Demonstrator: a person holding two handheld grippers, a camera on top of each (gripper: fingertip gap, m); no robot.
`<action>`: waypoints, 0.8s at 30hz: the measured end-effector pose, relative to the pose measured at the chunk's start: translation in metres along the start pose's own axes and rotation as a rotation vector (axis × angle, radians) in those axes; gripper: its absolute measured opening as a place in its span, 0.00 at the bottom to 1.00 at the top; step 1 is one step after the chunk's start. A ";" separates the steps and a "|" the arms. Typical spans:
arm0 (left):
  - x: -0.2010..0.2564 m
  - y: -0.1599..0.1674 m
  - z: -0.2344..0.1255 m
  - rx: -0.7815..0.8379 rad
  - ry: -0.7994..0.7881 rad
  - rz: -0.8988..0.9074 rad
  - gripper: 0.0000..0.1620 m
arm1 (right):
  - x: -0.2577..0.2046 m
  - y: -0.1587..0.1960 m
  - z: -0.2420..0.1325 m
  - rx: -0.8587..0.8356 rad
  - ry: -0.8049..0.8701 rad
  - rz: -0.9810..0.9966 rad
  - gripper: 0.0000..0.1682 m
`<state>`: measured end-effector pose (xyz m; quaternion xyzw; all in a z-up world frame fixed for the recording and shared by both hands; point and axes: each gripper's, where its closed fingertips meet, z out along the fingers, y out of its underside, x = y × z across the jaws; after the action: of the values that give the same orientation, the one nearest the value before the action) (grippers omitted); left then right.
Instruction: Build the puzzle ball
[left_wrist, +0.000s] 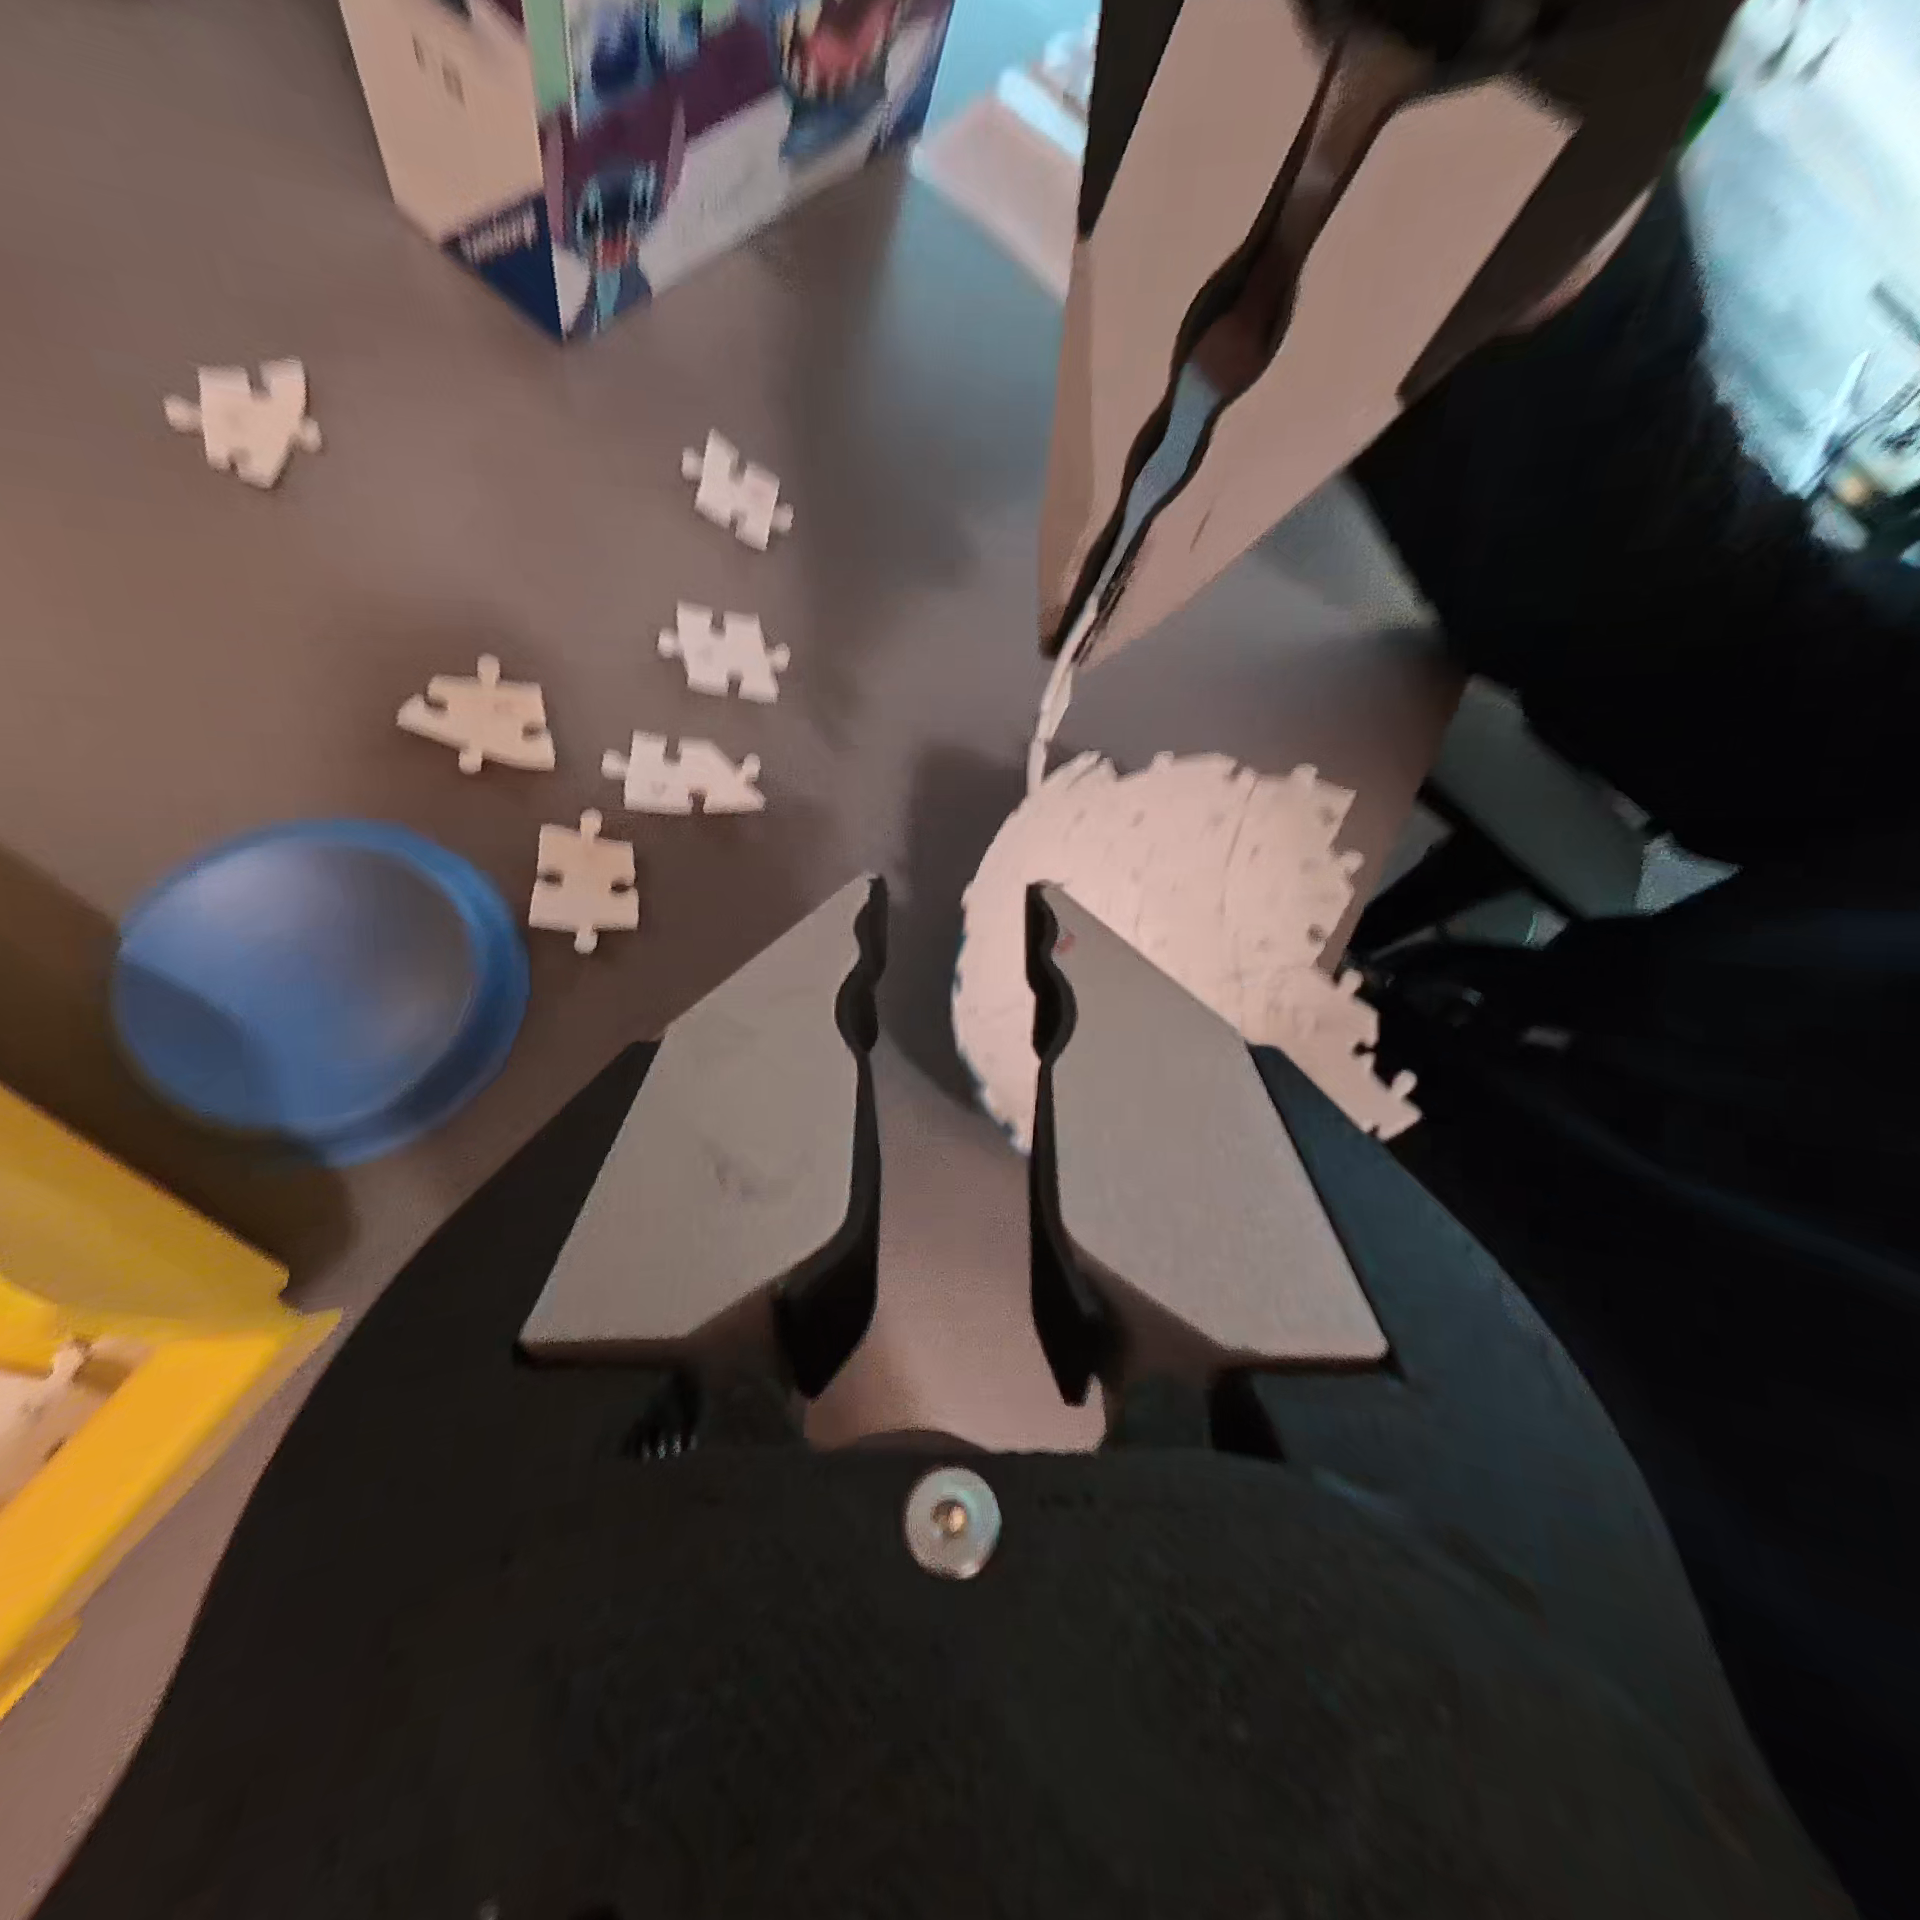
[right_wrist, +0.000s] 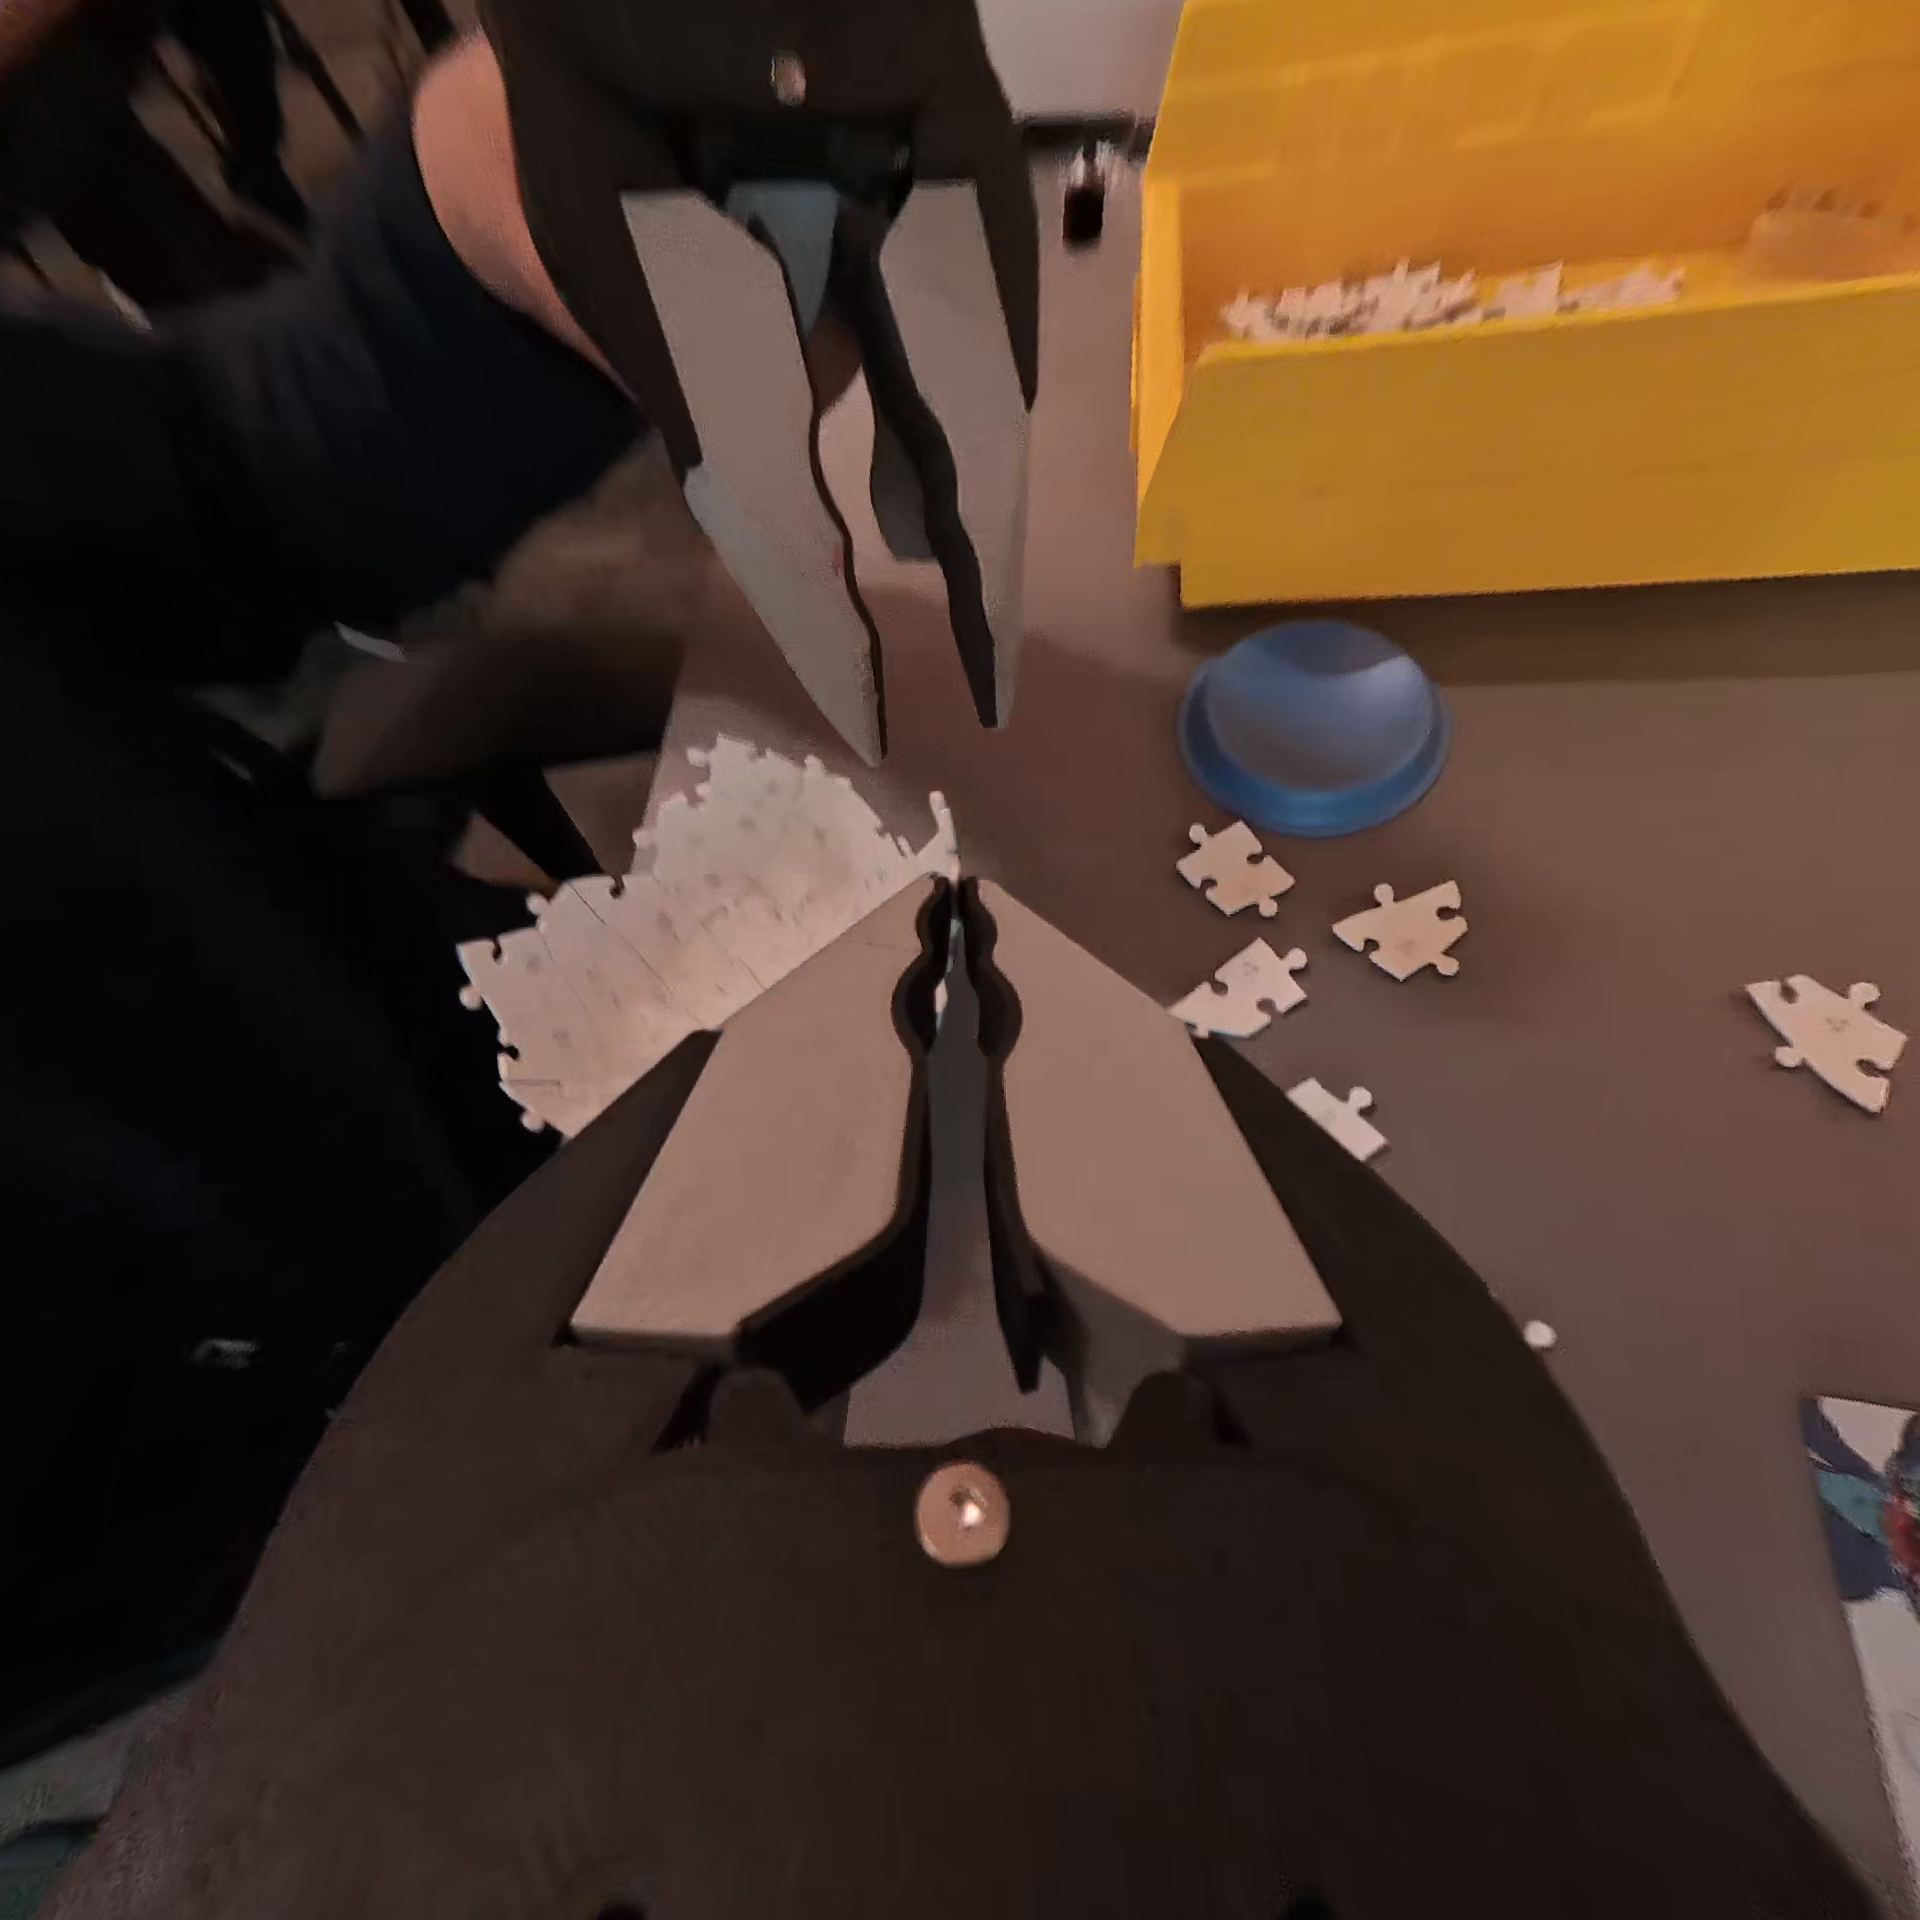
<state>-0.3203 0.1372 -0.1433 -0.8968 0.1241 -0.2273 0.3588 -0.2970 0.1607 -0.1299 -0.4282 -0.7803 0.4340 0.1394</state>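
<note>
The partly built puzzle ball (left_wrist: 1195, 914) is a curved white shell of joined pieces over the brown table's near edge; it also shows in the right wrist view (right_wrist: 707, 925). My right gripper (right_wrist: 956, 888) is shut on the shell's rim, with a thin white edge showing between its pads. In the left wrist view it (left_wrist: 1070, 634) comes down from the top onto that rim. My left gripper (left_wrist: 956, 894) is open beside the shell, and only table shows between its fingers. In the right wrist view it (right_wrist: 930, 732) hangs open just above the shell.
Several loose white pieces (left_wrist: 727, 649) (right_wrist: 1236, 868) lie on the table (left_wrist: 260, 623). A blue bowl-shaped stand (left_wrist: 312, 987) (right_wrist: 1314, 727) sits near a yellow bin (left_wrist: 114, 1351) (right_wrist: 1507, 468) holding more pieces. The puzzle box (left_wrist: 644, 156) stands at the back. A person in dark clothing (left_wrist: 1662, 727) is at the table's edge.
</note>
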 end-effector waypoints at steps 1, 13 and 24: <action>-0.002 0.008 0.002 -0.042 -0.009 0.000 0.15 | -0.001 0.004 0.005 -0.066 0.009 -0.032 0.00; 0.000 0.049 0.031 -0.248 0.078 -0.006 0.17 | -0.013 0.026 0.037 -0.417 -0.068 -0.226 0.00; -0.001 0.054 0.047 -0.259 0.109 0.009 0.12 | -0.009 0.042 0.048 -0.546 -0.036 -0.335 0.00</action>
<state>-0.3008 0.1271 -0.2113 -0.9214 0.1758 -0.2560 0.2337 -0.2972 0.1379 -0.1897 -0.3077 -0.9298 0.1873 0.0750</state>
